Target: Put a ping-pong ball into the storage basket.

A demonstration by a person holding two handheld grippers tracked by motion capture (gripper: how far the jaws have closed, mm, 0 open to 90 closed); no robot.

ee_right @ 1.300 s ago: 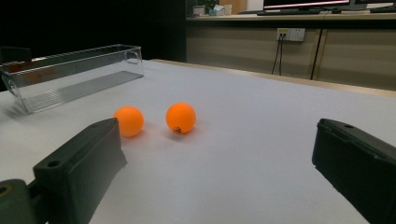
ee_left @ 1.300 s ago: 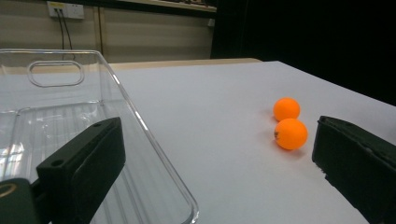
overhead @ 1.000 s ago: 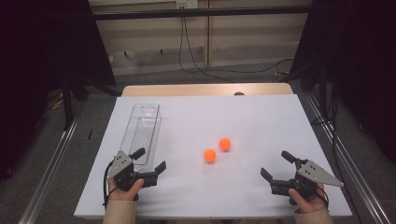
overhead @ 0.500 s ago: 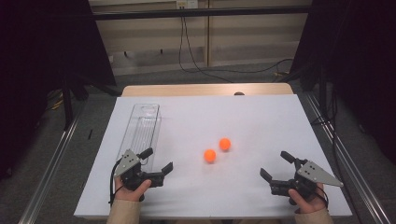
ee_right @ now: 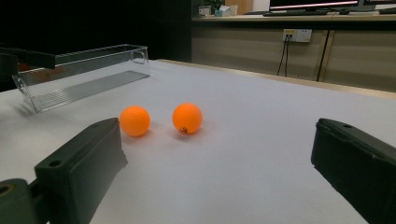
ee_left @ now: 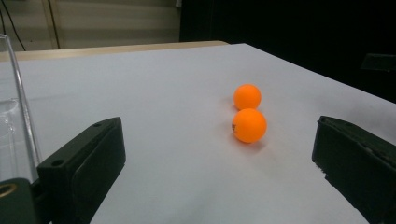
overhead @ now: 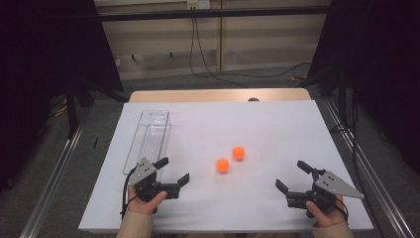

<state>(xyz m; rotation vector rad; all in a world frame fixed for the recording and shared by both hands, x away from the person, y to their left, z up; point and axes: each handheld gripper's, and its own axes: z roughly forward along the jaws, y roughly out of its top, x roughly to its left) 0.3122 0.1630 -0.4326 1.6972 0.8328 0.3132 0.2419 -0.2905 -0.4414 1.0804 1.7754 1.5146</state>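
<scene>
Two orange balls lie close together on the white table (overhead: 277, 129): the nearer ball (overhead: 223, 165) (ee_left: 249, 125) (ee_right: 135, 121) and the farther ball (overhead: 238, 153) (ee_left: 247, 96) (ee_right: 187, 118). My left gripper (overhead: 173, 170) (ee_left: 217, 140) is open and empty, low over the table to the left of the balls, with the nearer ball ahead between its jaws. My right gripper (overhead: 292, 175) (ee_right: 215, 140) is open and empty at the front right, facing the balls from a distance.
A long clear plastic tray (overhead: 148, 139) (ee_right: 84, 74) (ee_left: 14, 107) lies empty on the left side of the table, just behind the left gripper. A wooden edge (overhead: 218, 94) runs along the table's far side. Cables lie on the floor beyond.
My left gripper has slid to the right, closer to the two balls. The right gripper and the balls have stayed where they were.
</scene>
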